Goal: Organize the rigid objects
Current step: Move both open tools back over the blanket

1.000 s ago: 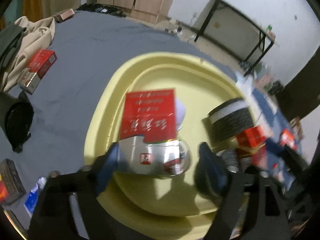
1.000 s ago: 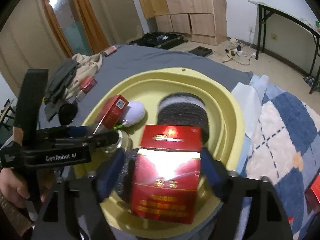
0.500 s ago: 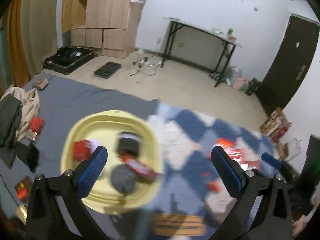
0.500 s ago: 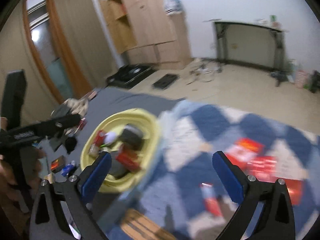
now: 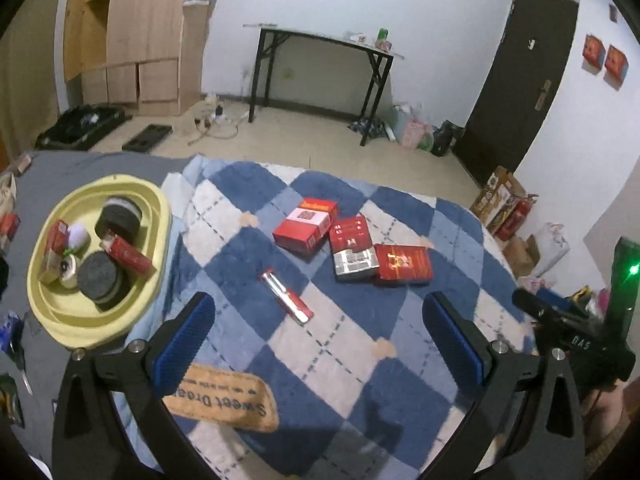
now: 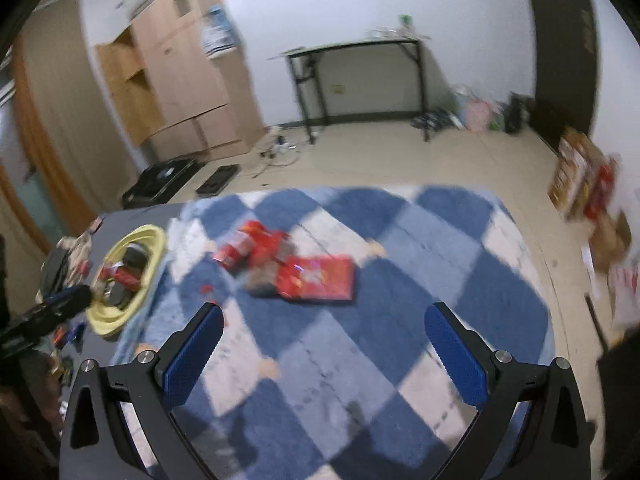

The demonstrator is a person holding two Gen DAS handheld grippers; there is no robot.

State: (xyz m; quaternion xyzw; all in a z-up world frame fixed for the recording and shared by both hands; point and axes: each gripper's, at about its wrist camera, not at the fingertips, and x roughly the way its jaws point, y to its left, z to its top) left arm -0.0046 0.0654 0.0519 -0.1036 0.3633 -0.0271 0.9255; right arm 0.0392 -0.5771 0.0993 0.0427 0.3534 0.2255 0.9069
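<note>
A yellow basin (image 5: 156, 208) sits at the left on the bed and holds red boxes, two dark round rolls and a small white object; it also shows in the right wrist view (image 6: 150, 236). Three red boxes (image 5: 350, 246) lie together on the blue checked blanket (image 5: 360, 344), with a thin red pack (image 5: 286, 298) nearer me. The boxes show blurred in the right wrist view (image 6: 316, 276). My left gripper (image 5: 320, 344) is open and empty, high above the blanket. My right gripper (image 6: 322, 354) is open and empty, also well above it.
An orange label (image 5: 224, 400) is sewn on the blanket's near edge. Small items lie on the grey sheet (image 5: 80, 160) left of the basin. A black folding table (image 5: 324, 76), wooden cabinets (image 5: 136, 40) and a dark door (image 5: 524, 80) stand across the tiled floor.
Both grippers let go of their red boxes in the basin, opened, and pulled up and back to the right. They now look over the checked blanket and the boxes there.
</note>
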